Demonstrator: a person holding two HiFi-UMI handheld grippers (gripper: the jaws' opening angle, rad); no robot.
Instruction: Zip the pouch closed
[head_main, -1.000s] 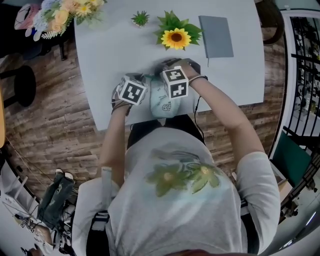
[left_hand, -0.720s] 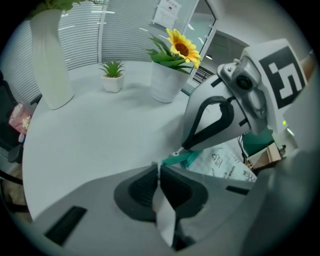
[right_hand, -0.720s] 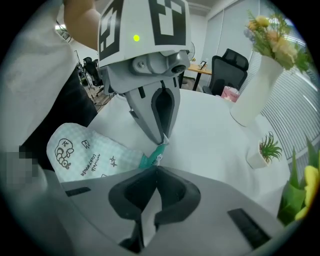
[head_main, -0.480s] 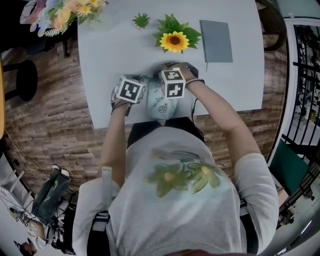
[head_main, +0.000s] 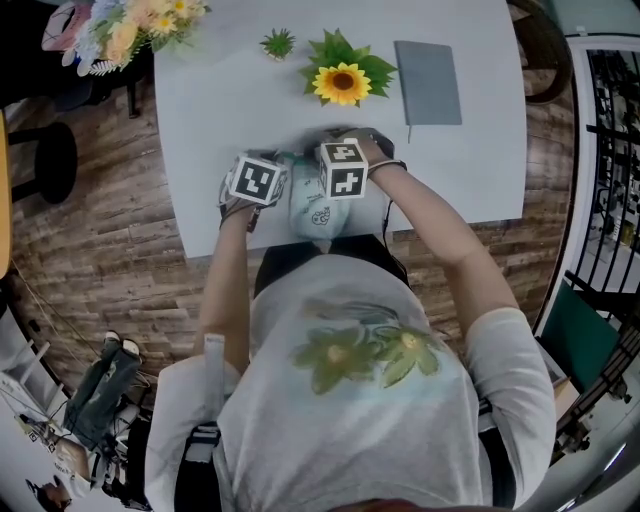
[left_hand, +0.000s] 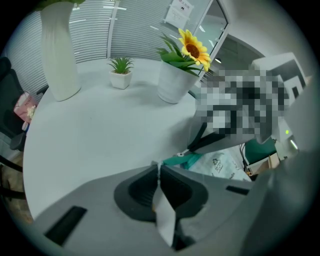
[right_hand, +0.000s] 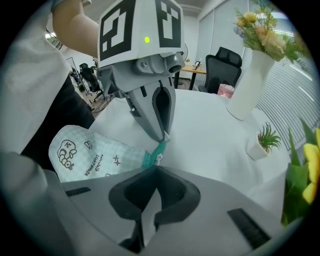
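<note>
Two grips, hidden overhead: left claw (left_hand: 159, 169) pinches pouch (right_hand: 95, 152) edge, right claw (right_hand: 156, 171) the zipper (right_hand: 159, 149).

Your white table (head_main: 200, 120) stands on wood-plank floor (head_main: 90, 250); left of it you have a black stool (head_main: 45, 170), beyond it slatted blinds (left_hand: 135, 30).

pouch (head_main: 318, 205): matt printed cloth | table (head_main: 230, 90): smooth matt top | floor (head_main: 110, 240): rough wood planks
</note>
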